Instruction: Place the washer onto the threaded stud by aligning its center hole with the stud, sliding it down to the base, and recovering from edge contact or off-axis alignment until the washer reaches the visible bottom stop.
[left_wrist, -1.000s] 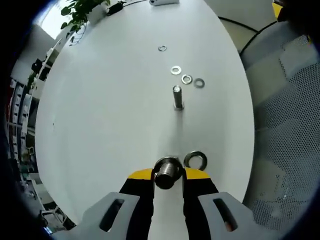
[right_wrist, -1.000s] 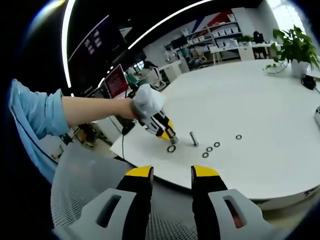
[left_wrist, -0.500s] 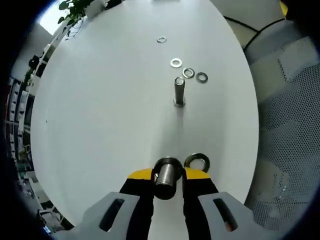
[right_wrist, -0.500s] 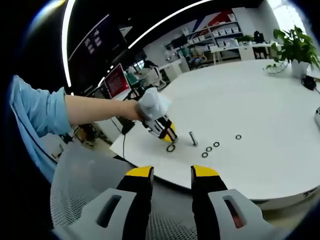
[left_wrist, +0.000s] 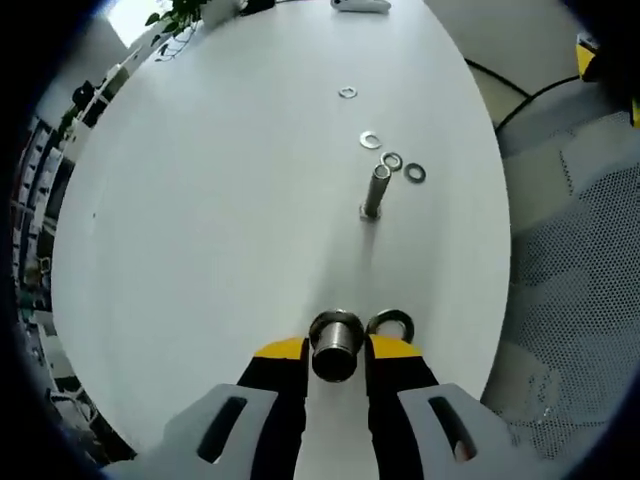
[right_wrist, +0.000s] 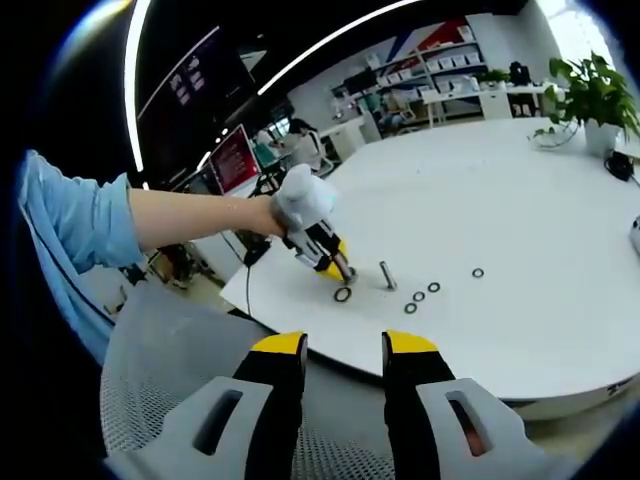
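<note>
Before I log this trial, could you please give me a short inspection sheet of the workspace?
Surface: round white table, bare apart from small hardware.
Job's things: threaded stud upright, no washer on it; large washer flat beside the left gripper; four small washers beyond the stud.
Clutter: nothing seen.
Grippers: left shut on a steel cylinder; right gripper open, empty, off the table.
Cables: dark cable beside the table.
Surroundings: potted plant, shelves, mesh chair.
</note>
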